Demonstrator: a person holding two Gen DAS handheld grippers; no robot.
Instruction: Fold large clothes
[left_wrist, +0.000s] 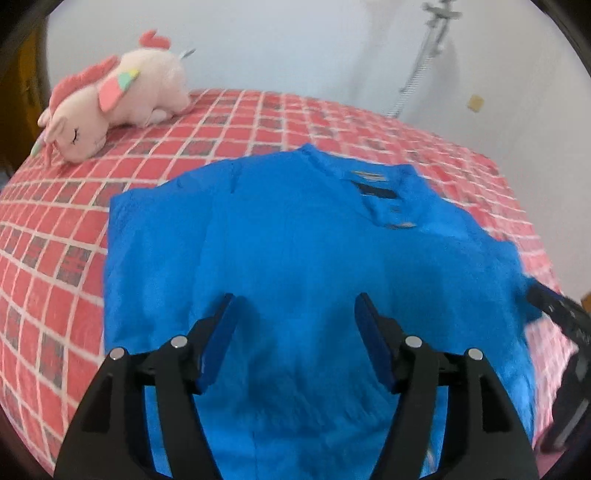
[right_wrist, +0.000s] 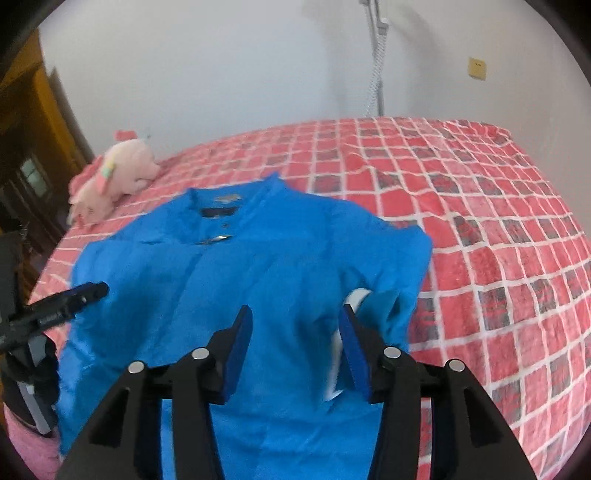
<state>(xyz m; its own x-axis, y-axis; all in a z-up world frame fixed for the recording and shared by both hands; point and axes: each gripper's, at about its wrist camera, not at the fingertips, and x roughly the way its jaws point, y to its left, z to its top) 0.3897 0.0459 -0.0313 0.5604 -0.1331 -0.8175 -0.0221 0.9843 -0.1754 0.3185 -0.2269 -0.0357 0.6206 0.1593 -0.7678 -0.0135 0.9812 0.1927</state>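
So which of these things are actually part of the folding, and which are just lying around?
Part of the job:
- blue shirt, spread on the bed
- left gripper, jaws open over it
- right gripper, jaws open over it

Just lying about:
- pink plush unicorn
- red checked bedcover
- metal stand by the wall

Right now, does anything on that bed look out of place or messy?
The blue shirt lies nearly flat, but its sleeve by the right tongs is rumpled and turned back, with a white patch beside it. A plush unicorn lies toppled on the checked bedspread.
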